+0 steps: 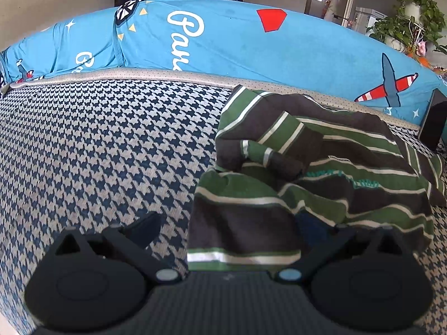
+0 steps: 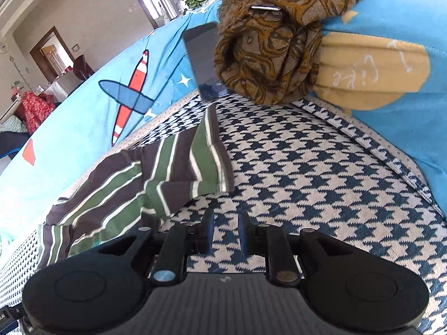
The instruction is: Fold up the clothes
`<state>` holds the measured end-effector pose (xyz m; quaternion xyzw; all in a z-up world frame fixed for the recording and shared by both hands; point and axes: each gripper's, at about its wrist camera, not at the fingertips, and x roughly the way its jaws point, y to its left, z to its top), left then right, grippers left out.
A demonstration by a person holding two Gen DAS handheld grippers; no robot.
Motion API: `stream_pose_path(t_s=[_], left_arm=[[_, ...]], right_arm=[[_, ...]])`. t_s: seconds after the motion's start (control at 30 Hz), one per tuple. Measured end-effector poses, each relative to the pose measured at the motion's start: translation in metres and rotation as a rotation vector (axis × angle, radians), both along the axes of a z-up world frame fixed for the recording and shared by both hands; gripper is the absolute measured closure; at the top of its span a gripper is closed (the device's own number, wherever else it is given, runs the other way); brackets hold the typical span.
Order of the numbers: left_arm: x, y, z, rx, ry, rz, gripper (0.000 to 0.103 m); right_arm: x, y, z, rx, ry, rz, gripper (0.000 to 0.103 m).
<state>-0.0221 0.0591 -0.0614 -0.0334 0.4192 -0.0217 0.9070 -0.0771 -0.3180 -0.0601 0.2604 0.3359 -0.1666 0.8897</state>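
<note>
Currently, a striped garment [image 1: 307,167] in green, charcoal and white lies crumpled on a sofa seat [image 1: 97,153] covered in blue-and-white houndstooth fabric, with a bright blue aeroplane-print cover [image 1: 237,42] draped over the backrest behind it.

In the left wrist view, the left gripper [image 1: 243,229] has its jaws released and spread wide. The garment's near hem sits between them, running from about twelve to three o'clock of the gripper, but neither finger presses on it.

In the right wrist view, the right gripper [image 2: 225,231] has its jaws slightly parted with only bare seat fabric between them, so it holds nothing. The garment [image 2: 145,173] lies at about ten to eleven o'clock of these jaws, its nearest edge just beside the left finger. A brown patterned scarf [image 2: 273,42] is bunched at twelve o'clock against the backrest, and a dark phone [image 2: 202,55] leans beside it.

The step in hand looks like flattening the heap before folding. To do that well, each gripper should probably pinch an outer corner or hem, taking a single layer only, then draw apart evenly so the stripes lie straight, keeping clear of the scarf and phone.
</note>
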Motion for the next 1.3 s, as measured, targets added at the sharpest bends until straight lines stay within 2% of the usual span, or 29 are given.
stream_pose_path(t_s=[0.13,0.3,0.5,0.6,1.0,1.3], left_arm=[[-0.026,0.012,-0.006,-0.009,0.009,-0.004,0.0],[-0.05,0.015,-0.012,0.019,0.01,-0.017,0.0],[-0.074,0.012,-0.018,-0.018,0.021,-0.06,0.0],[-0.081,0.007,-0.015,-0.014,0.018,-0.092,0.0],[-0.081,0.004,-0.025,0.014,0.055,-0.092,0.0],[-0.072,0.007,-0.034,0.068,0.054,-0.043,0.0]], right_arm=[[-0.008,0.022,0.001,-0.048,0.003,0.069,0.075],[-0.018,0.05,-0.001,-0.089,0.005,0.173,0.072],[-0.03,0.066,-0.011,-0.036,0.014,0.211,0.07],[-0.034,0.072,-0.016,-0.005,0.01,0.225,0.07],[-0.029,0.101,-0.027,0.052,-0.044,0.308,0.063],[-0.02,0.135,-0.031,-0.045,-0.062,0.388,0.059]])
